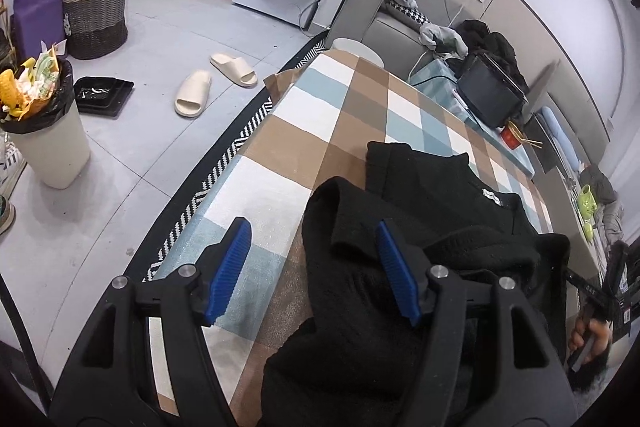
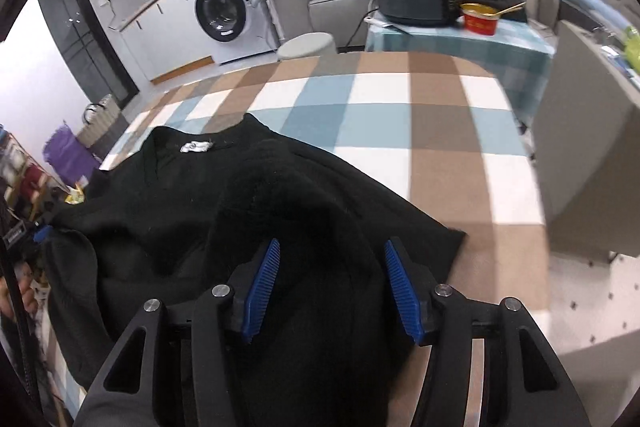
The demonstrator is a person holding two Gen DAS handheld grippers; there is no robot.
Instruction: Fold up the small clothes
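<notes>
We had the black knit top lying on the checked tablecloth, neck label facing up, collar end toward the far side of the table. It sat near our edge, w/ one side bunched and doubled over toward the middle, prob. a sleeve or side panel part-folded in. Hence the lumpy ridge down the centre in the right wrist view.

Our left gripper stood over the garment's left edge, jaws apart. One blue pad was over bare cloth, the other over the knit, nothing pinched between them. We judged this a ready pose for taking that side edge.

Our right gripper hung over the bunched middle, jaws likewise apart; knit lay below and between the pads but they weren't pressing it, as far as we could see. Looked like a let-go or a pre-grab, can't say which.

Fold seemed early: body not squared, hem end hidden under the grippers. Thick knit will likely spring back unless pressed flat.
</notes>
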